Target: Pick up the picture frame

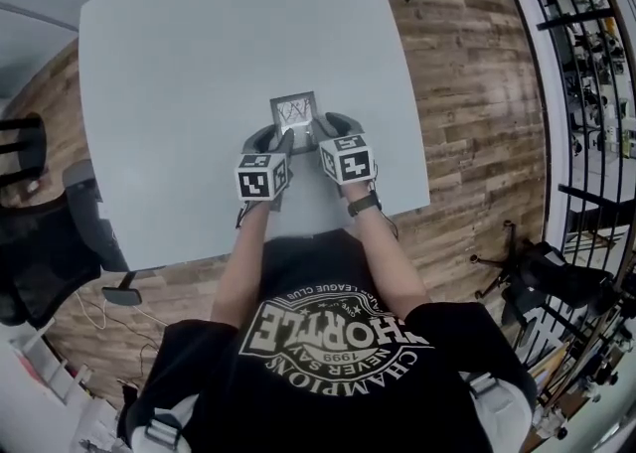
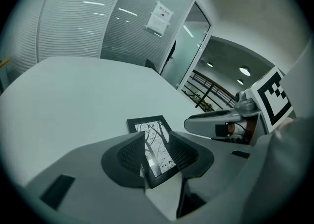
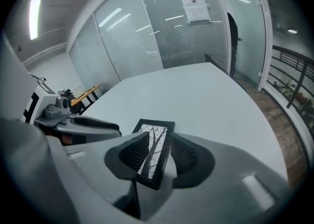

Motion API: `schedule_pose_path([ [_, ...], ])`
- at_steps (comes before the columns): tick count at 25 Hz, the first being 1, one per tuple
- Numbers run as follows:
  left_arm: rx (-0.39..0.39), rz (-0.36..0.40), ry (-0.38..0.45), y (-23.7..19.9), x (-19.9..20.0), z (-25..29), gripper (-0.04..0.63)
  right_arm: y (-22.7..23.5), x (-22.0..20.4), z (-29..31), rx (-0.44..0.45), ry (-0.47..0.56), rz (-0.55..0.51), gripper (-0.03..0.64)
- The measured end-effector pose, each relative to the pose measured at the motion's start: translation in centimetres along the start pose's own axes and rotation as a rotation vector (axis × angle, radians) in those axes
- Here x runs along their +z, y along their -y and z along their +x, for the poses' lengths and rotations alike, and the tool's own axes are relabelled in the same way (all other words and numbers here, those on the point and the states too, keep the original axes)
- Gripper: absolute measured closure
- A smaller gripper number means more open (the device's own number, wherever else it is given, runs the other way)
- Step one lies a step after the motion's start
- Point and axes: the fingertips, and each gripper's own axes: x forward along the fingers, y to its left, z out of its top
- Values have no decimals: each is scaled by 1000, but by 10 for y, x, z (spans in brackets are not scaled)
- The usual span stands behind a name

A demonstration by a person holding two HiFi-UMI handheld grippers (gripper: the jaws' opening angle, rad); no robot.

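My left tongs (image 1: 278, 138) stand spread at the seven o'clock corner of the picture frame (image 1: 294, 109), pads either side of it, not yet pinching. The frame lies flat on the table (image 1: 179, 83), toward its six o'clock edge. My right tongs (image 1: 331, 131), spread too, straddle the five o'clock corner. The reach looks done; squeezing and lifting remain.
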Motion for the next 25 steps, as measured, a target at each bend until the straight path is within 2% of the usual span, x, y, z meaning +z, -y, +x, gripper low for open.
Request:
schedule_pose_path([
  [2,4,-6,-23,-3,-9,7,449,4,-10,8,-4,-25,9,466],
  [9,35,-48,-87,-27,-24,35,446,14,-37,38,-13,-115,31,466],
  [14,35,-123,-115,-33,-35,43,446,13,-47,41,-15,-135,41,468],
  [16,53,-112,-119,-36,-38,46,447,13,-50,44,-9,-140,47,468],
  [21,92,-28,-121,-36,-41,49,448,10,-53,48,20,-130,83,493],
  [25,106,-103,-111,-39,-38,51,473,11,-51,50,28,-110,109,505],
])
